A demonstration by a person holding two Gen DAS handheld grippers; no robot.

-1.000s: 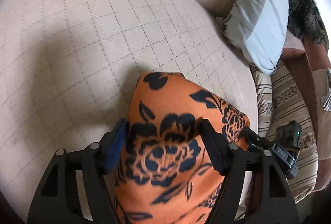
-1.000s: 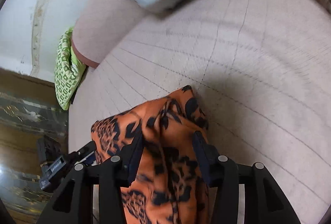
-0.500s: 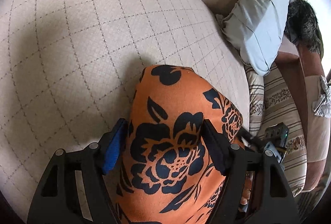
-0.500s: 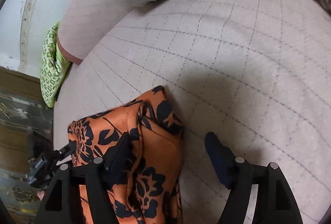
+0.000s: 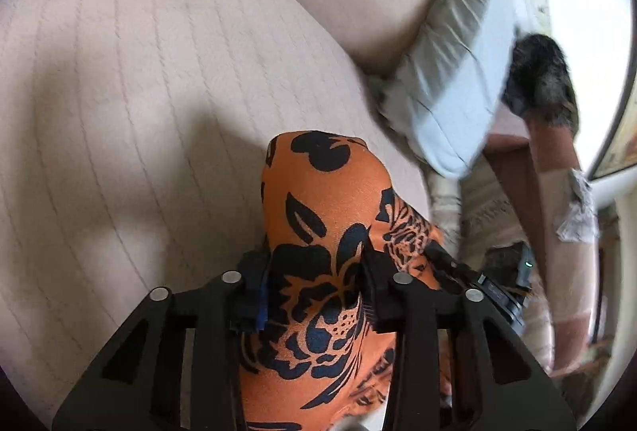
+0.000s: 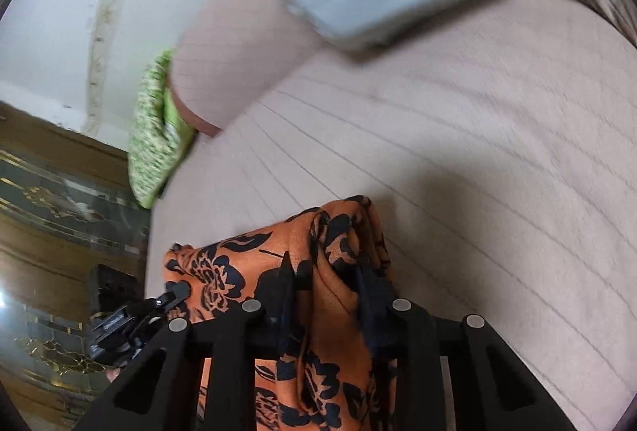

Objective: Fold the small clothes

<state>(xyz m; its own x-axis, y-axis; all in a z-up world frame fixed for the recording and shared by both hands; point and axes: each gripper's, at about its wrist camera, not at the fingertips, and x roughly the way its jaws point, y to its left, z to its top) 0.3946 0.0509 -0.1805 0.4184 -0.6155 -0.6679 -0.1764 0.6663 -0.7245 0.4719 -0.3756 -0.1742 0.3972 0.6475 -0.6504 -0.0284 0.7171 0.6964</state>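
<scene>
An orange garment with a black flower print (image 5: pixel 318 232) hung bunched between two hand-held tools, lifted just above a pale quilted sofa cushion (image 5: pixel 139 92). The left tool (image 5: pixel 314 275) was clamped on one part of the cloth, its dark pads pressed into the fabric from both sides. The right tool (image 6: pixel 324 291) was likewise closed on a thicker, doubled-over edge of the same garment (image 6: pixel 330 244). Holding two points at once probably let the person carry one edge over another to make a fold, with the cushion serving as the flat place to lay it.

Beyond the garment, a light blue-grey pillow (image 5: pixel 450 88) leaned against the far sofa back, with something dark and furry (image 5: pixel 537 77) just beside it on the right; what it was could not be told. A green patterned cushion (image 6: pixel 155 148) sat at the far left end of the sofa.

Much was hidden. The lower part of the garment ran out of sight below both tools, so its type and how many folds it had could not be judged. Both views were blurred.
</scene>
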